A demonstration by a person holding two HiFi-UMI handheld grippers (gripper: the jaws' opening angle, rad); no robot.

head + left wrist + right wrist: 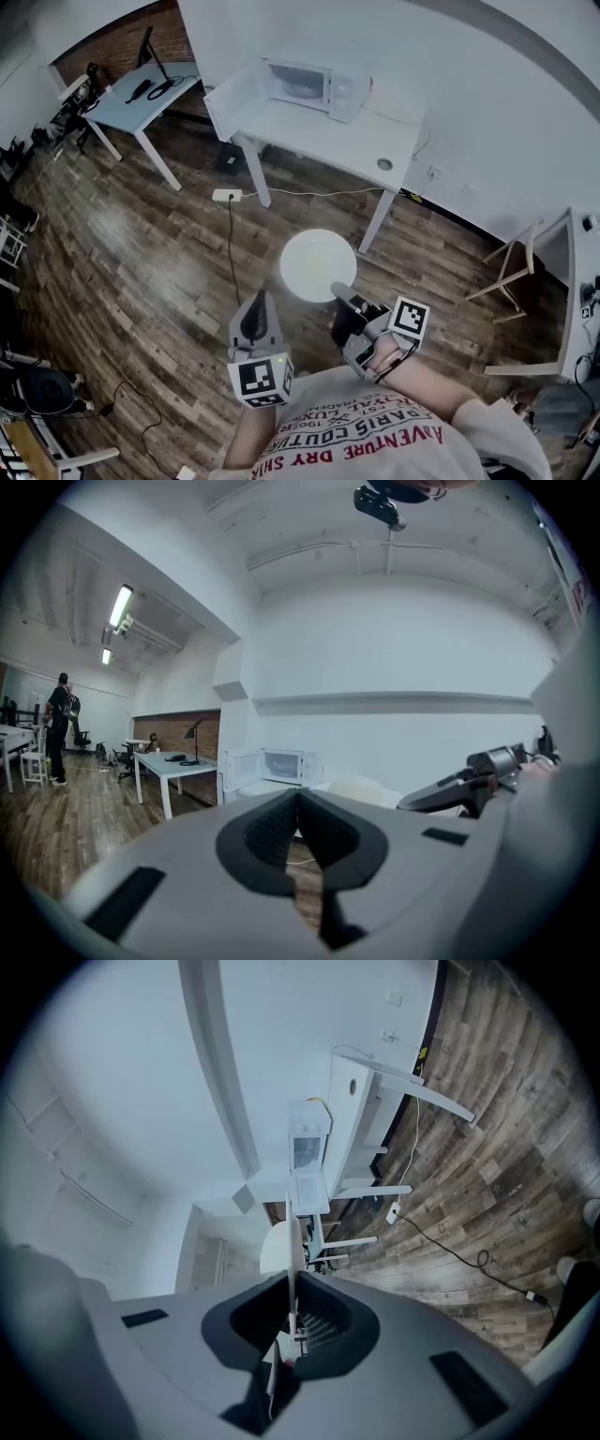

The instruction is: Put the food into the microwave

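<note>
Keep the right claw point(339, 292) pinched tight on the rim of the white plate point(317, 264), held at centre frame above the floor, and carry it level, since a one-edge grip probably tips easily. Head for the microwave point(314, 86), door open, on the white desk point(380, 150) at top centre, well apart. Leave the left claw point(258, 305) shut and empty. Cannot tell what lies on the plate. Mind the power strip point(227, 195) and cable point(231, 248) left of the desk legs.

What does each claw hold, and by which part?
The right claw grips the round white plate by its near rim; the left claw is shut and holds nothing.
</note>
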